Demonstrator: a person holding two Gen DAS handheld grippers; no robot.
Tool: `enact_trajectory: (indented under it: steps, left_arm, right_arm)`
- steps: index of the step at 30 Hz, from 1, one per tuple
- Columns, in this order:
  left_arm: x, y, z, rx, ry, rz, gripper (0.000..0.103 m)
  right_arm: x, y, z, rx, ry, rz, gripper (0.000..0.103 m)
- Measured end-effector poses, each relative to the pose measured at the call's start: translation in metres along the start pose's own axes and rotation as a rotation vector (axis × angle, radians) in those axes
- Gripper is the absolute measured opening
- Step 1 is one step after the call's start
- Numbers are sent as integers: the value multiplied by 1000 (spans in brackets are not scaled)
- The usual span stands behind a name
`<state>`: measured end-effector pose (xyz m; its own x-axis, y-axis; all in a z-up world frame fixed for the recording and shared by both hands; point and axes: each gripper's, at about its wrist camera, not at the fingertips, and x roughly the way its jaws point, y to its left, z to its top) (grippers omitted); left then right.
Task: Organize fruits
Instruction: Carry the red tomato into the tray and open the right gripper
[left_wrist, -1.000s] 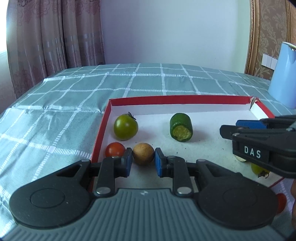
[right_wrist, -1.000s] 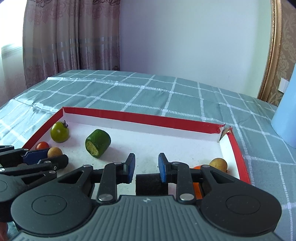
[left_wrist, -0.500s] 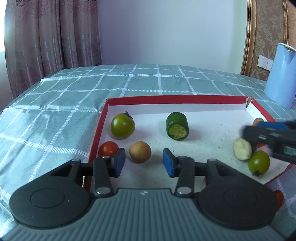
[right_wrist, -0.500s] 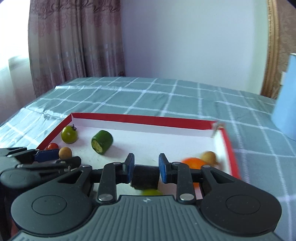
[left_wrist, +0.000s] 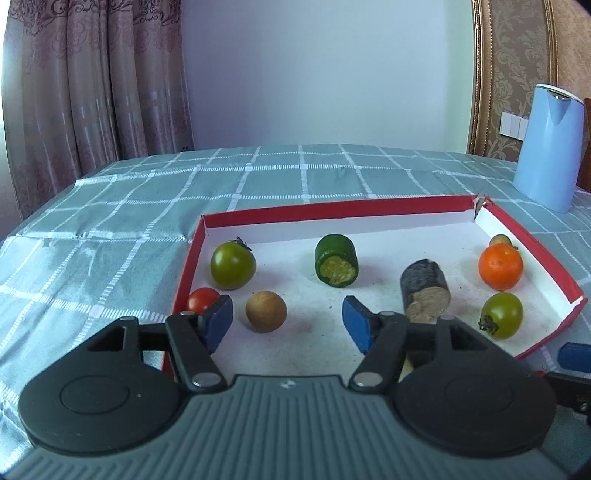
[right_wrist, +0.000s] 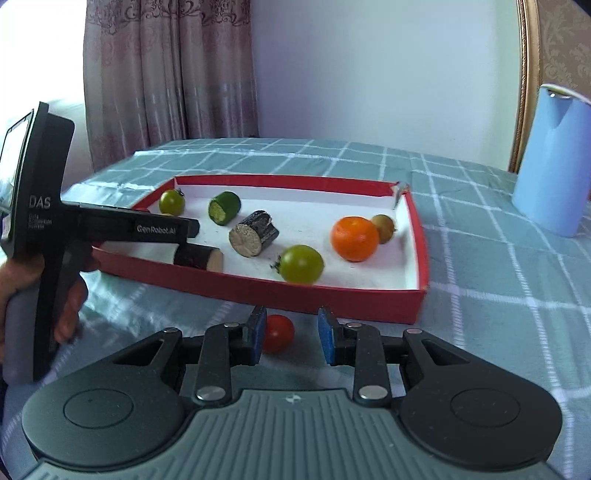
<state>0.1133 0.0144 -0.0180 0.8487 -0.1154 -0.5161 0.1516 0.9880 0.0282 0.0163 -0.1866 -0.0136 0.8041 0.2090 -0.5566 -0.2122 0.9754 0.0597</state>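
Both claws stand apart and empty: right claw (right_wrist: 290, 338) brackets a red tomato (right_wrist: 277, 333) left on the worktop (right_wrist: 498, 295) outside the tray (right_wrist: 332, 291); left claw (left_wrist: 287, 322) faces a brown fruit (left_wrist: 266, 311) inside. Most fruit looks already placed.

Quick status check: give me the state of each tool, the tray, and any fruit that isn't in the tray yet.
Left tool: open, empty, over the tray's near left part.
Right tool: open, empty, low over the tablecloth outside the tray.
Red tray: open-topped, holding fruit and cut pieces.
Red tomato on the cloth: outside the tray, just ahead of the right tool, not gripped.
Blue jug: upright.
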Motion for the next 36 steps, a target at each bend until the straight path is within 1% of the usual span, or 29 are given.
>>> enact_trajectory:
  steps: [3, 7, 9, 10, 13, 16, 19, 21, 23, 25, 28, 30, 34, 36]
  left_arm:
    - [0, 1, 0, -8, 6, -10, 65]
    - [-2, 1, 0, -3, -1, -8, 65]
    - [-2, 2, 0, -4, -5, -10, 65]
    - [-3, 2, 0, -7, -8, -12, 65]
    - [-4, 3, -1, -11, -11, -15, 66]
    - [-4, 3, -1, -6, -11, -13, 66]
    - [-4, 3, -1, -11, -13, -17, 66]
    - [-4, 3, -1, -11, -9, -17, 66]
    - [-5, 3, -1, -11, -10, -17, 66]
    - [-5, 3, -1, -10, -8, -22, 69]
    - [-6, 3, -2, -7, -9, -36, 75]
    - [-8, 2, -2, -1, -16, -39, 77]
    - [-14, 3, -5, -11, -31, -47, 78]
    - [-20, 4, -7, -21, -43, -45, 80]
  right_arm:
    - [2, 9, -4, -29, 20, 34, 29]
    - [4, 18, -11, -46, 20, 44, 29]
    - [4, 21, -13, -58, 2, 36, 23]
    - [3, 21, -13, -51, -6, 35, 23]
    - [-4, 17, -8, -50, -51, 2, 23]
    - [-12, 6, 4, -33, -107, -57, 23]
    - [-9, -9, 18, 0, -132, -109, 23]
    - [1, -17, 25, 12, -125, -151, 23]
    - [18, -25, 31, 16, -92, -175, 23]
    - [33, -33, 33, 45, -68, -195, 23]
    - [43, -41, 30, 80, -33, -185, 23]
    - [42, -44, 29, 92, -28, -180, 23]
    - [29, -45, 26, 120, -94, -183, 24]
    - [21, -47, 23, 148, -126, -167, 26]
